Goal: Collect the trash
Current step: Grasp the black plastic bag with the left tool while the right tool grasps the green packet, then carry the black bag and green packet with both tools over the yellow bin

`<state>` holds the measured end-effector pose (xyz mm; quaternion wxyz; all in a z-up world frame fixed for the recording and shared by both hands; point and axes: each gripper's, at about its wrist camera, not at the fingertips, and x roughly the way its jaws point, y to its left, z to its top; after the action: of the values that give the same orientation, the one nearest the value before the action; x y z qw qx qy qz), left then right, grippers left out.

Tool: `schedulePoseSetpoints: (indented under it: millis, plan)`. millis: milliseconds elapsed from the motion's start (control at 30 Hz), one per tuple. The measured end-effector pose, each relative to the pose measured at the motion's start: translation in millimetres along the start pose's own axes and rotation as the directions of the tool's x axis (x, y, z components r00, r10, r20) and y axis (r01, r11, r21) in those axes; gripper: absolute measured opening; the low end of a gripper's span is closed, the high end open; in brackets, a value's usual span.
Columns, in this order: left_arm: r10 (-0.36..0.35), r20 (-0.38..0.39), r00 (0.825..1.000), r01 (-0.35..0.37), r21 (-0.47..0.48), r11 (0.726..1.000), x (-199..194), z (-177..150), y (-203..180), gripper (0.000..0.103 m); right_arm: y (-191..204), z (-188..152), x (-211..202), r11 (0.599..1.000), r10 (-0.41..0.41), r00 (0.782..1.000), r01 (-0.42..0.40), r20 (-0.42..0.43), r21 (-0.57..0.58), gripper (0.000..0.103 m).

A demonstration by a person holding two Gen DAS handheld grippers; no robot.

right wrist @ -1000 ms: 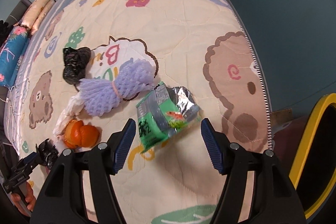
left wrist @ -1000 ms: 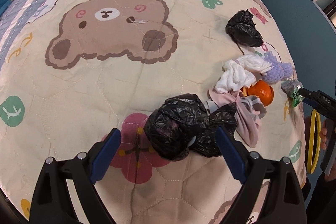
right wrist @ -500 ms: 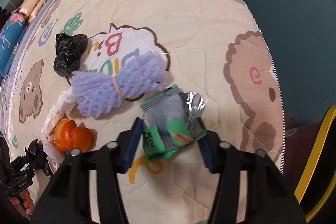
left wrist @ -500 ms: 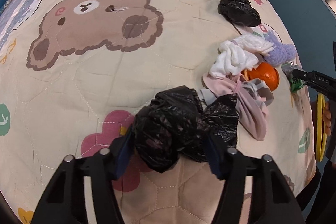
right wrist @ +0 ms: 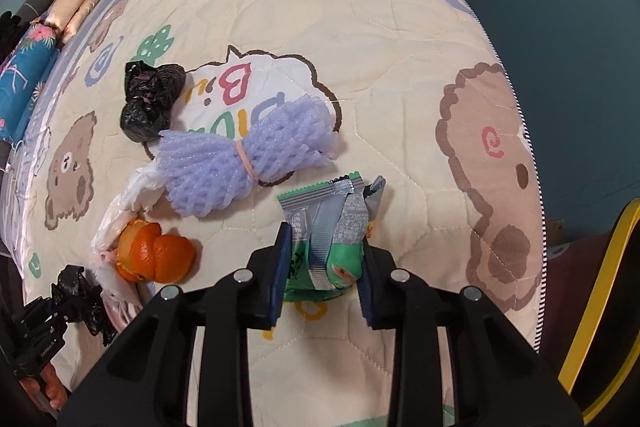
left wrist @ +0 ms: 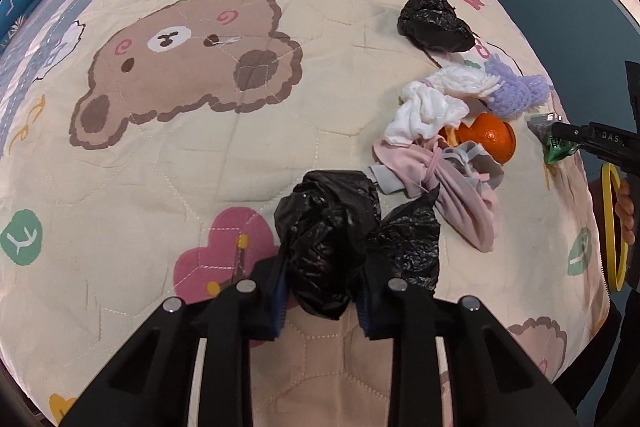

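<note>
My left gripper [left wrist: 322, 291] is shut on a crumpled black plastic bag [left wrist: 332, 235] at the near edge of the bear-print quilt [left wrist: 180, 147]. My right gripper [right wrist: 322, 279] is shut on a green and silver snack wrapper [right wrist: 328, 227], which also shows in the left wrist view [left wrist: 554, 143]. Beside it lie a purple foam fruit net [right wrist: 244, 159], an orange peel [right wrist: 154, 257] and a second black bag [right wrist: 150, 99]. White and pink cloths [left wrist: 436, 143] lie between the two grippers.
The quilt's right edge drops off to a dark teal floor [right wrist: 560, 27]. A yellow hoop-shaped rim [right wrist: 592, 311] stands just off the bed at the right. Folded bedding [right wrist: 76, 7] lies at the far left end.
Both grippers moved forward and closed: the left onto the black bag, the right onto the snack wrapper. Both were open a second ago.
</note>
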<state>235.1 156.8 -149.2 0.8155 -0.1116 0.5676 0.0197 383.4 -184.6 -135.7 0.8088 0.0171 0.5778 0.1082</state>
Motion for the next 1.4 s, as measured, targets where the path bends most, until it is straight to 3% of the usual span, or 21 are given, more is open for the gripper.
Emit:
schedulePoseSetpoints:
  millis: [333, 800, 1400]
  plan:
    - [-0.003, 0.033, 0.999, 0.004, -0.025, 1.000, -27, -1, 10, 0.025, -6, -9, -42, 0.999, 0.039, 0.999, -0.038, 0.028, -0.031, 0.028]
    - [-0.016, 0.061, 0.998, 0.017, -0.026, 1.000, -51, 2, -11, 0.025, -26, -27, -82, 0.998, 0.057, 0.997, -0.055, 0.056, -0.040, 0.028]
    - [-0.095, 0.055, 0.994, 0.090, 0.091, 0.992, -61, 11, -96, 0.025, -81, -47, -118, 0.998, 0.056, 0.994, -0.058, 0.091, 0.013, 0.028]
